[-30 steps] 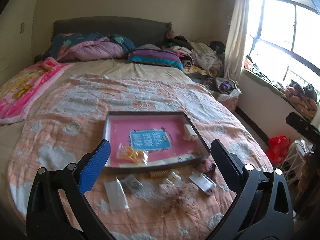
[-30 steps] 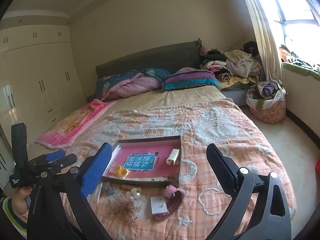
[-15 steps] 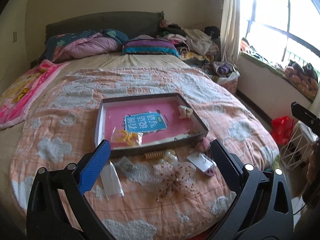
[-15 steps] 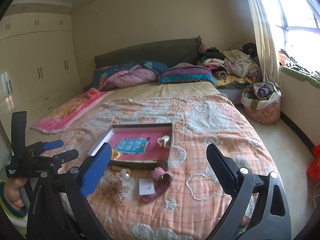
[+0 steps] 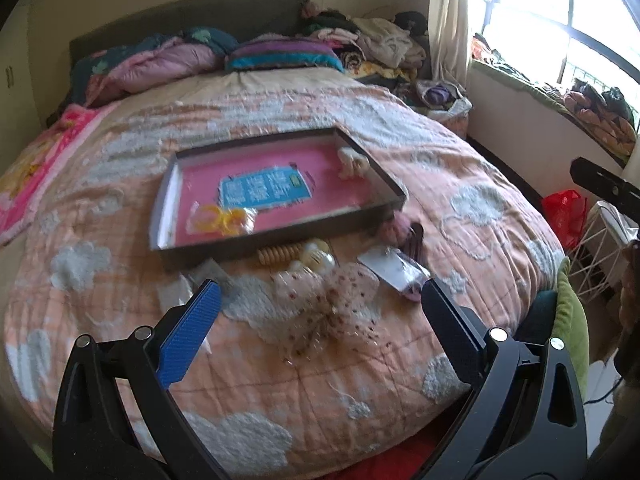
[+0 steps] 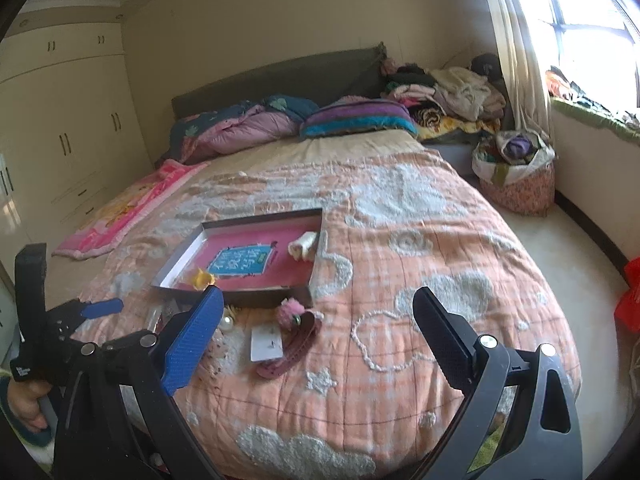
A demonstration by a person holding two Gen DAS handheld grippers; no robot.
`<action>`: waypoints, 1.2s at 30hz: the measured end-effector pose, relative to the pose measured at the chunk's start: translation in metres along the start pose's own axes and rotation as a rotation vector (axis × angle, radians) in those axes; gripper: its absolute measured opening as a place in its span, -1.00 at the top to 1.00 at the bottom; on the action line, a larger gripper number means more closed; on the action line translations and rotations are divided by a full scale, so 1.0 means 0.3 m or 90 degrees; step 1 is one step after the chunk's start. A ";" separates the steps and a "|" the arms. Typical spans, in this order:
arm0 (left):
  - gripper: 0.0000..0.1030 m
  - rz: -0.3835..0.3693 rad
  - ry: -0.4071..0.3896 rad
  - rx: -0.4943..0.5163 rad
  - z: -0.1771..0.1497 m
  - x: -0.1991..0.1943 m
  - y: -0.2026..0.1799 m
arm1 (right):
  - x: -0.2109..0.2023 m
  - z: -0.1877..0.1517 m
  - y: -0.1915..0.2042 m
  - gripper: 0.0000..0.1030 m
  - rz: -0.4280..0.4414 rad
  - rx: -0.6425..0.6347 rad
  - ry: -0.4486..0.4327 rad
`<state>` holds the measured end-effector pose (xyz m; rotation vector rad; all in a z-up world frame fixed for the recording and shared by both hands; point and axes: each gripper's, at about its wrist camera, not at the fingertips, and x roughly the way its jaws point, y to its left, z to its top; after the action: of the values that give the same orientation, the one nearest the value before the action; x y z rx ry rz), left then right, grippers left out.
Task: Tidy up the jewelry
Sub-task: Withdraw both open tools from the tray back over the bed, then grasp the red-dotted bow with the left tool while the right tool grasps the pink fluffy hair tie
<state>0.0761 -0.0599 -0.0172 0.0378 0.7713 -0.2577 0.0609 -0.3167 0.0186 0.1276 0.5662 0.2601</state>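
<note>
A shallow grey box with a pink floor (image 5: pixel 362 176) (image 6: pixel 280 240) lies on the bed. It holds a blue card (image 5: pixel 264 190), yellow rings in a clear bag (image 5: pixel 222 218) and a cream clip (image 5: pixel 352 160). In front of it lie a tan spiral tie (image 5: pixel 278 254), pearl pieces (image 5: pixel 316 258), a dotted tulle bow (image 5: pixel 328 300), a white card (image 5: pixel 386 266) (image 6: pixel 266 342), a pink pompom (image 6: pixel 290 310) and a mauve clip (image 6: pixel 290 356). My left gripper (image 5: pixel 320 326) is open and empty above the bow. My right gripper (image 6: pixel 318 328) is open and empty near the bed's foot.
The bed has a peach quilt (image 6: pixel 420 280). Pillows and folded bedding (image 6: pixel 352 118) lie at the headboard. A basket of clothes (image 6: pixel 516 176) stands on the floor by the window. A wardrobe (image 6: pixel 60 120) is on the left. A red bag (image 5: pixel 566 216) lies on the floor.
Both grippers have pulled back from the box and tilted downward, so the bed's foot and the loose items sit nearer the middle of view. Both stayed open and empty.
</note>
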 end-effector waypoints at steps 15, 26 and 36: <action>-0.82 0.002 0.073 0.006 -0.085 0.170 0.016 | 0.152 -0.072 0.004 -0.84 0.017 -0.004 0.083; -0.82 -0.020 0.098 -0.012 -0.089 0.301 0.045 | 0.315 -0.052 0.060 -0.84 0.039 -0.067 0.137; 0.69 -0.047 0.119 -0.020 -0.114 0.338 0.072 | 0.525 -0.042 0.122 -0.84 0.044 -0.160 0.212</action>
<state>0.1276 -0.0565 -0.1132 0.0042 0.9635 -0.3153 0.1744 -0.2372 -0.0657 -0.1428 0.8546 0.4207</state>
